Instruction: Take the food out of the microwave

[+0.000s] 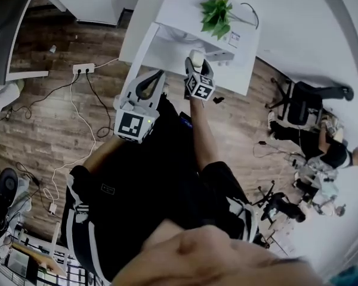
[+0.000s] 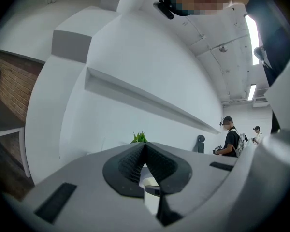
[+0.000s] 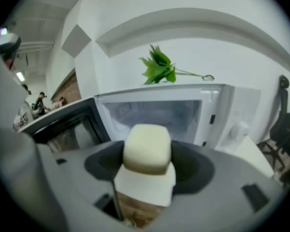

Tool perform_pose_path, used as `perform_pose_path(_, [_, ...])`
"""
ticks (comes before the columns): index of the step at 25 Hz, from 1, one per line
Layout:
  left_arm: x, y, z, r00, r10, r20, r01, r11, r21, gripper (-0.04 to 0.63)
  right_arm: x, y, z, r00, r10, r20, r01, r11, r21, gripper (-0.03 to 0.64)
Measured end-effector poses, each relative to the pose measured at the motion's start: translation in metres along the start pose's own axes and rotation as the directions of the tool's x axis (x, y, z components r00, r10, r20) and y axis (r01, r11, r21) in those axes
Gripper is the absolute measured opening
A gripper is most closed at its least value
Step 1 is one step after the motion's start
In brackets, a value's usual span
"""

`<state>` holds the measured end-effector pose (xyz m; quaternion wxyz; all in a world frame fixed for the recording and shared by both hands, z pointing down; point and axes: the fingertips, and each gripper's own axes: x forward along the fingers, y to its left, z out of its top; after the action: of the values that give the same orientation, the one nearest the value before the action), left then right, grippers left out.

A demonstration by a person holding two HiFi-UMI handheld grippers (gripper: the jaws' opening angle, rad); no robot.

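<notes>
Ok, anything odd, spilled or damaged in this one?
Nothing stands out. The right gripper holds the pale food block in front of the microwave, whose door stands open; no spill or damage shows.

The microwave (image 3: 159,111) mouth at frame centre stands open, free to reach into. Its door (image 3: 63,124) juts forward at centre left; a plant (image 3: 158,67) crowds the top, upper centre.
</notes>
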<state>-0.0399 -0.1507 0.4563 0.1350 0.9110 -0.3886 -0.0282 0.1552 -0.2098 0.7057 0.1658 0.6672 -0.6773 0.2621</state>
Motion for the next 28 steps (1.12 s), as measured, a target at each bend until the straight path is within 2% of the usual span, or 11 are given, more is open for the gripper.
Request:
perform_pose_path(7, [0.007,-0.021,-0.006,1.000,-0.016,0.012,0.015,0.999,0.043,0.032,-0.038,-0.007,0.017,0.998,0.022,0.059,-0.023,1.000,0.018,0.305])
perform_pose_path(11, [0.022,-0.032,-0.010,1.000,0.004,0.000,-0.004,1.000,0.015,0.032,-0.048,-0.017,0.023,0.996,0.039,0.075,-0.041,0.999,0.016,0.305])
perform_pose_path(22, [0.056,-0.058,-0.017,1.000,0.031,0.006,-0.031,0.997,0.066,0.032,-0.076,-0.045,0.046,0.988,0.094,0.122,-0.095,0.995,-0.003,0.305])
perform_pose_path(28, [0.067,-0.056,-0.010,0.998,0.056,0.026,-0.057,0.996,0.063,0.032,-0.095,-0.049,0.063,0.979,0.109,0.172,-0.109,0.994,-0.007,0.305])
